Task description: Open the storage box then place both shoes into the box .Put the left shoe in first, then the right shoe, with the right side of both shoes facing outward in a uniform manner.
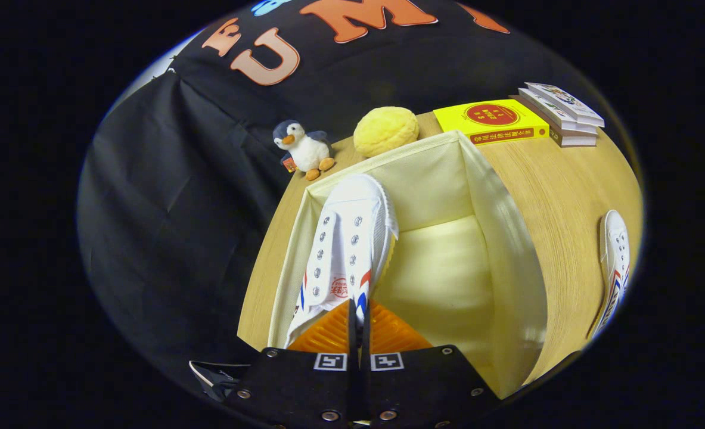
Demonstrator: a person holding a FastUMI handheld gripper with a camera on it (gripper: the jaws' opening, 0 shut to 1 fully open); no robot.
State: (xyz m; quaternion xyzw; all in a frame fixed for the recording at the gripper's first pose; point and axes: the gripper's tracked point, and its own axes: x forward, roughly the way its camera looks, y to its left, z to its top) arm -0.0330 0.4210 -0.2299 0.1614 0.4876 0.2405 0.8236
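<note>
My tongs (357, 316) were pressed together, pinching the heel edge of a white shoe (346, 244). I held it over the open cream storage box (501, 238) on the table (561, 190), toe toward the far wall. The second shoe (615, 262) lay on the table, right of the box.

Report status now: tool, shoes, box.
Tool shut on the held shoe, over the open storage box. Second shoe waiting on table. Nothing blocking.
</note>
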